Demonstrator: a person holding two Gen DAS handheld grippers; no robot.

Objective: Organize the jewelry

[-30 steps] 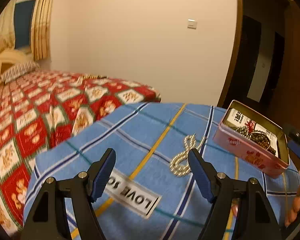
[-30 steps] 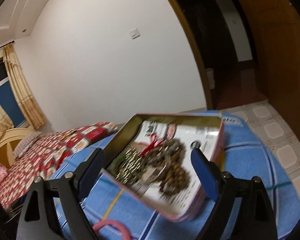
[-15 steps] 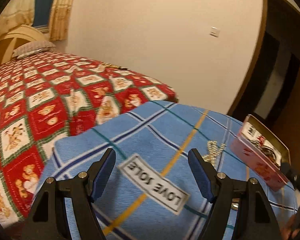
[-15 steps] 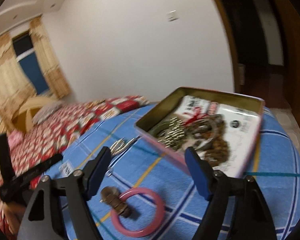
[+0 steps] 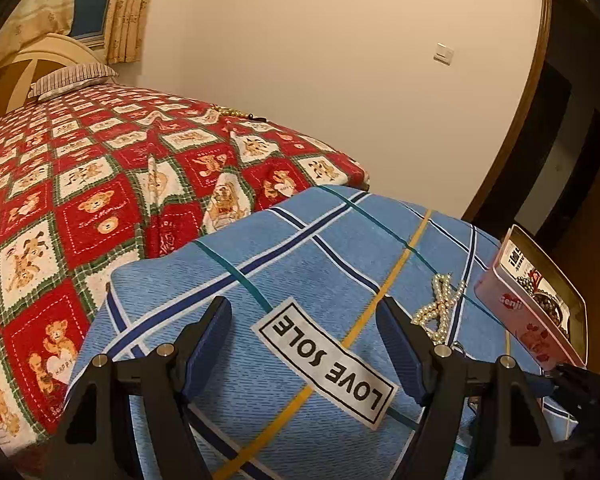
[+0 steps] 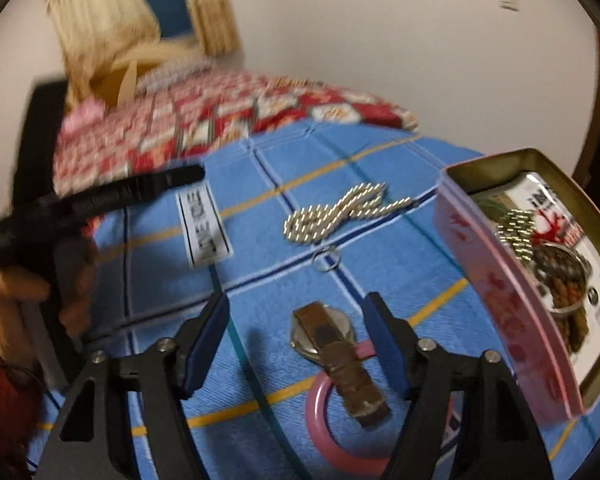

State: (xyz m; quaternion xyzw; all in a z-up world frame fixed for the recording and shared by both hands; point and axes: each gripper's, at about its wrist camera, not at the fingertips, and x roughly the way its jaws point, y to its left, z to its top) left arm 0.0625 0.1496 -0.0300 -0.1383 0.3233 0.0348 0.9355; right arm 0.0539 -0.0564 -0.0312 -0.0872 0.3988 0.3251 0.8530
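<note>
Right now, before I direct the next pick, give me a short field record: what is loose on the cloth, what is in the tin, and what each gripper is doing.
surface: blue checked cloth
tin: open, at the right, already holding beads
loose on cloth: pearl necklace; small metal ring; watch lying across a pink bangle
right gripper: jaws closing, watch between them, pads not yet touching it
left gripper: open, nothing between the jaws, above the cloth label
</note>
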